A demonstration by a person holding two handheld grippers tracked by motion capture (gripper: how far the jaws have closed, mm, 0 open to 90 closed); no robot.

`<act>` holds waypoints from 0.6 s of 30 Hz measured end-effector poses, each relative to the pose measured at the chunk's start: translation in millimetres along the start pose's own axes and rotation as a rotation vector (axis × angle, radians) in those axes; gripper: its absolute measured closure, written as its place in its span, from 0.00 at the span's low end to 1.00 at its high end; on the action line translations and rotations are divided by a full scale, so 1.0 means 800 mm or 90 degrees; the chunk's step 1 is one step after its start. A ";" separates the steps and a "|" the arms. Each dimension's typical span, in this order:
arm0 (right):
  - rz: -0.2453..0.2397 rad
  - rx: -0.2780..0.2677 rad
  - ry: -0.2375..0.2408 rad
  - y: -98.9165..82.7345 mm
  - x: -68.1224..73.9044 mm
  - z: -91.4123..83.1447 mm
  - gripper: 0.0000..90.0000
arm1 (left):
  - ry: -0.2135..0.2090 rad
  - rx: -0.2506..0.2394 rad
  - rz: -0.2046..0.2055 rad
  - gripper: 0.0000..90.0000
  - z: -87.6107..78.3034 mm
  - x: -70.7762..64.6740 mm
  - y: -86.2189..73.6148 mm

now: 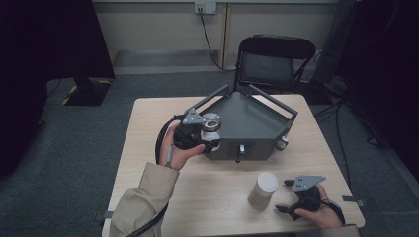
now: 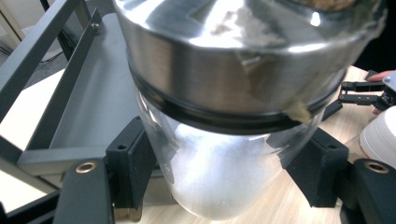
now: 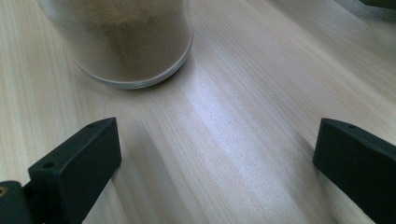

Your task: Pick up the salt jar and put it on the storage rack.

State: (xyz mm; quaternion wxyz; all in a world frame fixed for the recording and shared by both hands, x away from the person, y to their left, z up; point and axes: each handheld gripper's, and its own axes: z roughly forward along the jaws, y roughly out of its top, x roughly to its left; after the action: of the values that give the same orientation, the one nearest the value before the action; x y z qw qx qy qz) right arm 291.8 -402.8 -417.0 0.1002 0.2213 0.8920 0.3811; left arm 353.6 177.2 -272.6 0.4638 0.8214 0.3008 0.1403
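Observation:
My left gripper (image 1: pixel 206 143) is shut on a glass jar with a shiny metal lid (image 1: pixel 211 122), holding it just above the table at the front left edge of the dark grey metal rack (image 1: pixel 247 118). In the left gripper view the jar (image 2: pixel 224 140) holds white powder and its black pads (image 2: pixel 130 163) press its sides. A second jar with a pale lid and tan powder (image 1: pixel 262 191) stands on the table. My right gripper (image 1: pixel 285 196) rests open just right of it. In the right gripper view that jar's base (image 3: pixel 130 46) lies ahead and left of the wide-apart jaws.
The wooden table (image 1: pixel 148 128) has the rack at its far middle. A black folding chair (image 1: pixel 274 61) stands behind the table. A dark stand base (image 1: pixel 86 91) sits on the floor at left, and cables run along the floor at right.

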 end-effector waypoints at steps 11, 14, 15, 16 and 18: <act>0.000 0.000 0.000 0.000 0.000 0.000 0.00 | 0.013 0.004 0.005 0.35 0.014 0.000 0.024; 0.000 0.000 0.000 0.000 0.000 0.000 0.00 | 0.019 0.010 0.009 0.35 0.018 -0.001 0.033; 0.000 0.000 0.000 0.000 0.000 0.000 0.00 | 0.020 0.011 0.008 0.35 0.020 -0.001 0.035; 0.000 0.000 0.000 0.000 0.000 0.000 0.00 | 0.022 0.011 0.008 0.35 0.021 -0.001 0.037; 0.000 0.000 0.000 0.000 0.000 0.000 0.00 | 0.030 0.013 0.008 0.35 0.027 -0.002 0.041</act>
State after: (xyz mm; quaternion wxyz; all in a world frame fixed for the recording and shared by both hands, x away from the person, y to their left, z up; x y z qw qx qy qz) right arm 291.8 -402.7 -417.0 0.1002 0.2215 0.8920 0.3811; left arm 375.3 148.8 -256.3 0.4469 0.8247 0.3077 0.1595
